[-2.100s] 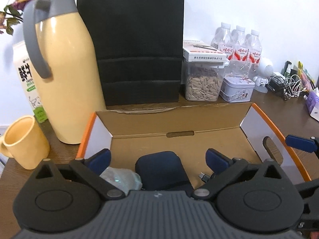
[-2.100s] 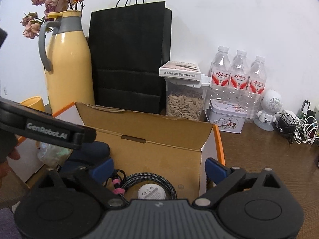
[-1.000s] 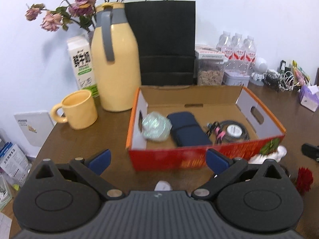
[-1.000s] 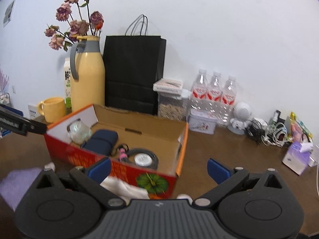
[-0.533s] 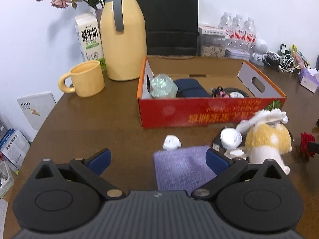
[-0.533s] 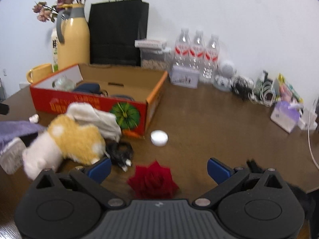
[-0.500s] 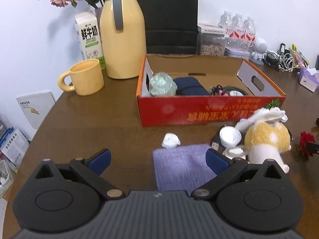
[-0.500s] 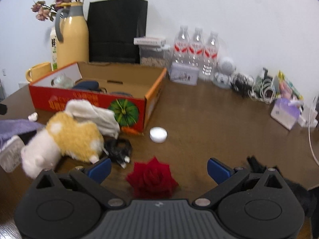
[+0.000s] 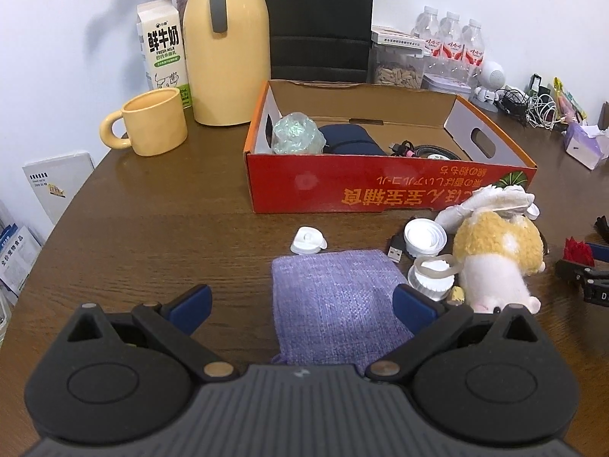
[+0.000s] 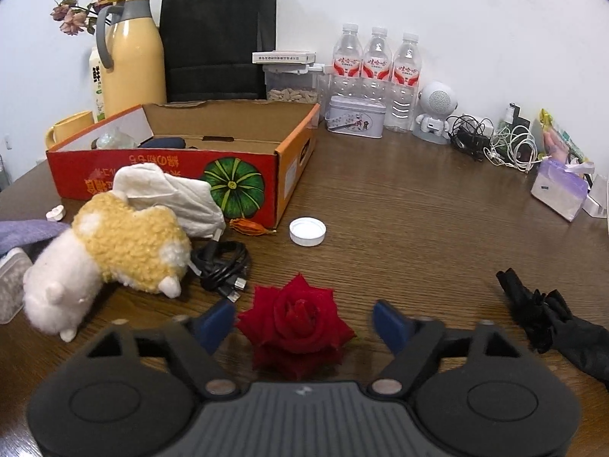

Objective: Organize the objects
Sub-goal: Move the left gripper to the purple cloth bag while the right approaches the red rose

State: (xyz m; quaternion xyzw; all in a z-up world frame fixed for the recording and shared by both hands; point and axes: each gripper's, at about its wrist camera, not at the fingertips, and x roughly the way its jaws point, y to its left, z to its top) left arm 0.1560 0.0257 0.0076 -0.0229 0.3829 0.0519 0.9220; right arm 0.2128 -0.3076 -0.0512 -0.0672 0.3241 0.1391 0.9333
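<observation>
While the grip is unfinished: both tongs are reported below.
Right gripper point(image 10: 302, 320): jaws just narrowed, straddling the rose point(image 10: 297, 318), pads not yet pressing; petals should be pinched gently.
Left gripper point(image 9: 300, 301): wide open, nothing gripped, above the pouch point(image 9: 335, 304).
Box point(image 9: 380, 190): beyond, judged the destination.

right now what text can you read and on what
"鲜牛奶" and "FRESH MILK": milk carton.
Large Japanese print, upside down: red box; not surely legible.
Red labels on the three bottles: too small.
Packet on the seed jar, tin, booklets: too blurred.
</observation>
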